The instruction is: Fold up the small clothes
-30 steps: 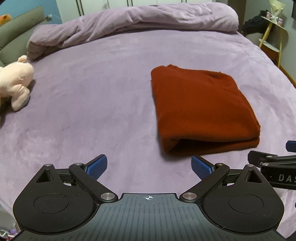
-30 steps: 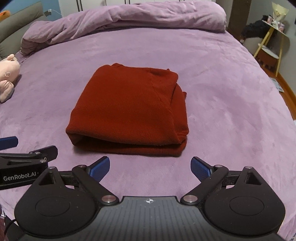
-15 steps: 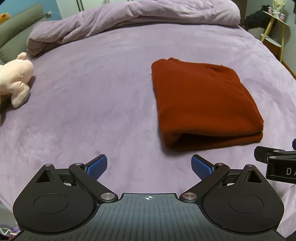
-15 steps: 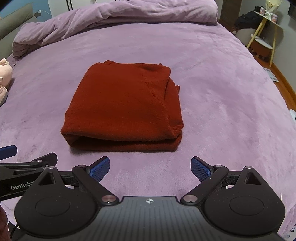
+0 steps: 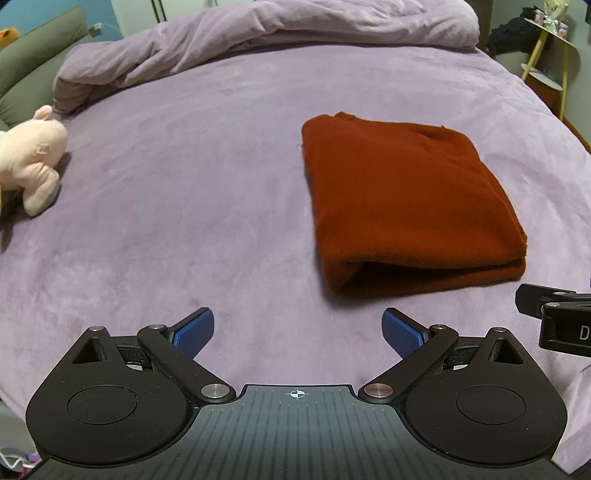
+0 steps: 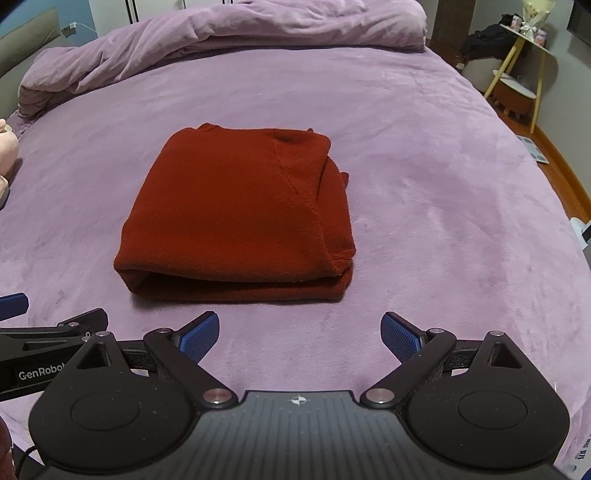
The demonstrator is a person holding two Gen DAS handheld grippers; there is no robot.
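Note:
A rust-red knitted garment (image 5: 402, 199) lies folded into a thick rectangle on the purple bed cover (image 5: 192, 177); its folded edge faces me. In the right wrist view the same garment (image 6: 240, 218) sits straight ahead, centred. My left gripper (image 5: 297, 328) is open with nothing between its blue pads, hovering short of the garment and to its left. My right gripper (image 6: 299, 330) is open too and empty, just in front of the garment's near edge. Each gripper's side shows at the edge of the other's view.
A pink plush toy (image 5: 31, 158) lies at the left of the bed. A bunched purple duvet (image 5: 280, 33) runs along the far side. A yellow-legged side table (image 6: 524, 55) stands beyond the right edge, with wooden floor (image 6: 561, 170) below.
Both grippers have pulled back a little from the garment, which now sits slightly farther away in both views. The jaws stay open and the garment has not moved.

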